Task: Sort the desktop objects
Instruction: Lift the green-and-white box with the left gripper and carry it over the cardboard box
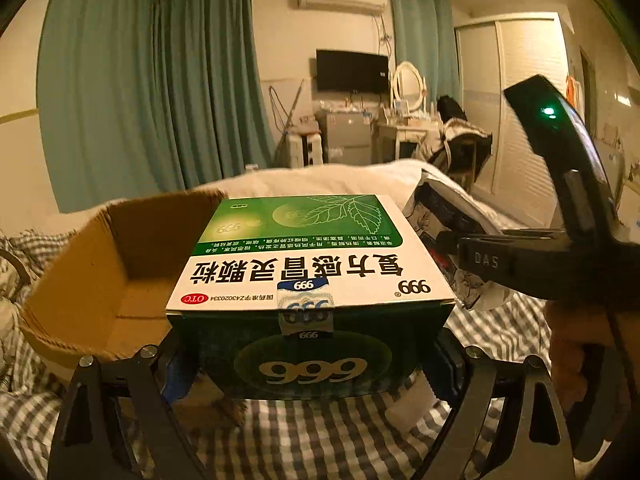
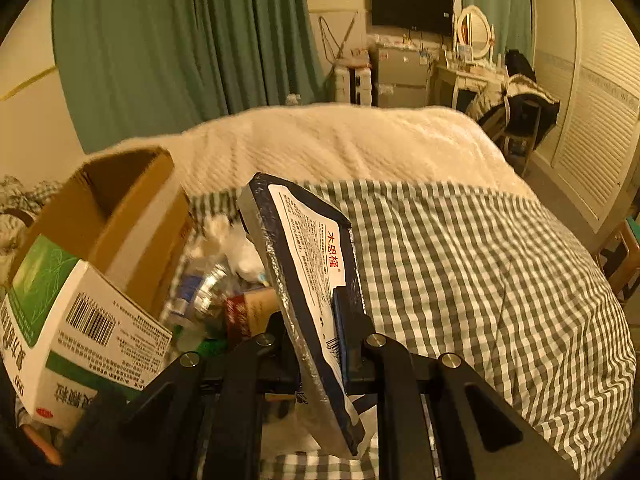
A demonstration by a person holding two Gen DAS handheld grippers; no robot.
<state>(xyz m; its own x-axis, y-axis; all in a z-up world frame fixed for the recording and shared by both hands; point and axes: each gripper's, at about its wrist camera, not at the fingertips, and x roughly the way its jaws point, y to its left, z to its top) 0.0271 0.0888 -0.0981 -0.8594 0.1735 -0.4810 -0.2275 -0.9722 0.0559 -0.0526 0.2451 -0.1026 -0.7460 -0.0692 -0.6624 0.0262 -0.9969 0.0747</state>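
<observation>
A green and white medicine box (image 1: 308, 248) hangs above the bed, and my left gripper (image 1: 312, 364) is shut on its two sides. The same medicine box (image 2: 80, 312) fills the lower left of the right wrist view. A flat pack (image 2: 312, 264) with dark blue edges and a white printed label stands tilted on edge, with my right gripper (image 2: 316, 320) shut on its lower part. In the left wrist view the right gripper (image 1: 480, 256) holds that pack (image 1: 436, 208) just right of the medicine box. An open brown cardboard box (image 1: 120, 264) (image 2: 120, 208) stands on the left.
Plastic bottles and small packets (image 2: 208, 284) lie heaped between the cardboard box and the pack. A grey checked sheet (image 2: 480, 280) covers the bed on the right, with a white blanket (image 2: 340, 144) behind it. A chair draped with clothes (image 2: 516, 100) stands beyond.
</observation>
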